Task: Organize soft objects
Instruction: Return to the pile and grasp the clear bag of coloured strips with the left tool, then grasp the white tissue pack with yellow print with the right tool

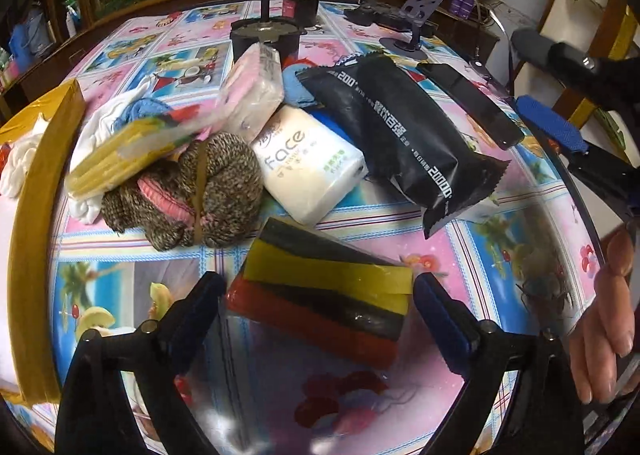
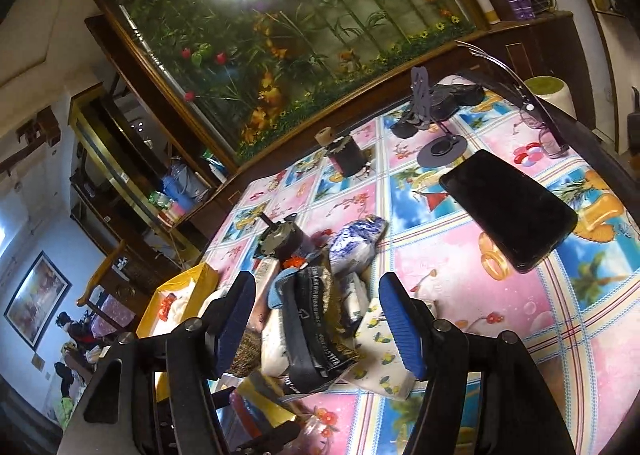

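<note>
In the left wrist view my left gripper (image 1: 316, 307) is open, its fingers on either side of a wrapped stack of red, black and yellow cloths (image 1: 324, 295) on the table. Behind it lie a rolled knitted item with a rubber band (image 1: 200, 195), a white "face" tissue pack (image 1: 308, 163), a black wipes pack (image 1: 404, 135), a pink-white tissue pack (image 1: 252, 91) and a yellow pack (image 1: 132, 151). My right gripper (image 2: 316, 319) is open, held above the pile over the black pack (image 2: 312, 327); its blue finger shows in the left view (image 1: 548, 127).
A gold box (image 1: 40, 191) with white cloth stands at the left. A black phone (image 2: 508, 211) lies at the right. A black pot (image 1: 266, 37), a purple phone stand (image 1: 420, 11) and a black container stand at the back. My bare hand (image 1: 604, 331) is at the right edge.
</note>
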A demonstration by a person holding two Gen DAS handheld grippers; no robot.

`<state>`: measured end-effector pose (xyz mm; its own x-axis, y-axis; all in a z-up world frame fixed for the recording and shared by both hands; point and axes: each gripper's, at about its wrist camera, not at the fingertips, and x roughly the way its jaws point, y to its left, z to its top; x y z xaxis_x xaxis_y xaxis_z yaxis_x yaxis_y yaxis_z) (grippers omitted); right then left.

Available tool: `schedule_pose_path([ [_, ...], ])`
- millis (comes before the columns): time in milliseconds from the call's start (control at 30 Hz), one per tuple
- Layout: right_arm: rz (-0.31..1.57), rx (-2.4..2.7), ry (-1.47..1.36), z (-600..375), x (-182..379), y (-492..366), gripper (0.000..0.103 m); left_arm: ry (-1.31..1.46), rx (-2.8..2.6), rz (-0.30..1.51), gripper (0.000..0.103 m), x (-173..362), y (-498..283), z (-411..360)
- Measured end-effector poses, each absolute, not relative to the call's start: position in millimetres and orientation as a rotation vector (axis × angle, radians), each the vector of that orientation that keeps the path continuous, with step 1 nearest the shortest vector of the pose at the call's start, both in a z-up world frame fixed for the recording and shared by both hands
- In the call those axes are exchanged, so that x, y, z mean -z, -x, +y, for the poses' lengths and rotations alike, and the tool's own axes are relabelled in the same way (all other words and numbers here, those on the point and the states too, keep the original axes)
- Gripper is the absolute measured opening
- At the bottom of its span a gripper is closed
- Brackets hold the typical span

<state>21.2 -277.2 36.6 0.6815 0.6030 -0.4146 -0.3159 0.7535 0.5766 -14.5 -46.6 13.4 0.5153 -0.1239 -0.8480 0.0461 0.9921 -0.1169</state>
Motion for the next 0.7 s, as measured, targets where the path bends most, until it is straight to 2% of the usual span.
schedule_pose_path([
  [100,0.663,-0.475,-0.463,-279,-32,-25,0.068,0.087,0.146,1.014,0.086,-16,19,-35],
  [333,0.81,-0.452,-0.452,-275,-10,-42,0.068,0.132,0.211,0.988,0.086,-18,36,2],
  [533,0.866,-0.358,-0.459,-281,4,-49,0.068,0.165,0.239,0.975,0.086,-18,37,8],
  [700,0.902,-0.321,-0.274,-253,9,-49,0.068,0.132,0.262,0.974,0.086,-18,40,-1],
])
